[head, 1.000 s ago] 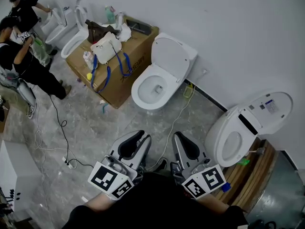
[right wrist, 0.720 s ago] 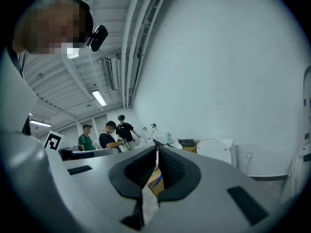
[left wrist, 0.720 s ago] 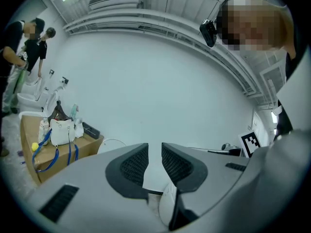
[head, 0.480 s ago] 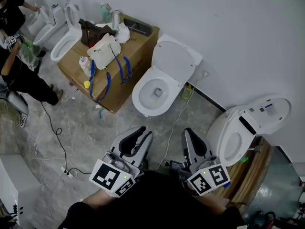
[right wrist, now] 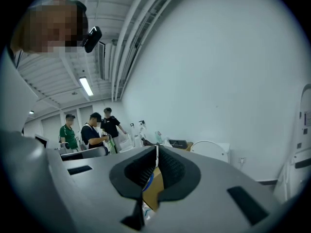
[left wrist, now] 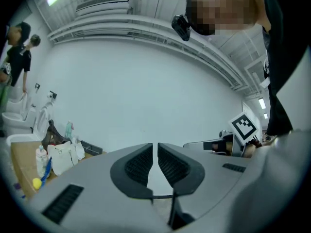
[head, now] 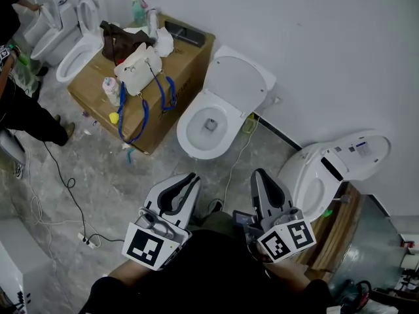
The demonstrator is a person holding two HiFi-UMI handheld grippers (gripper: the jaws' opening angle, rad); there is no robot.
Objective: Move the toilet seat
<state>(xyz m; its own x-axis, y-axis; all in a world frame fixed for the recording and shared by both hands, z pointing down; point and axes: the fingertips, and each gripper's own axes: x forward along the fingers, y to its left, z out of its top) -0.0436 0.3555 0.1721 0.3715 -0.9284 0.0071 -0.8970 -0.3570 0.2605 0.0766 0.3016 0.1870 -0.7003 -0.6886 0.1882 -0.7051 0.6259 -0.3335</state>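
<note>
I'm on the approach, with nothing gripped yet. My left tongs (head: 190, 178) have just been closing and sit shut with nothing between them. My right tongs (head: 260, 174) are shut and empty too. The toilet seat (head: 186, 133) seems to lie flat on the bowl at 12 o'clock, well apart from both, its lid (head: 239, 84) raised toward the wall. Next, I judge, I must move in, open one pair and catch the seat's front edge.
</note>
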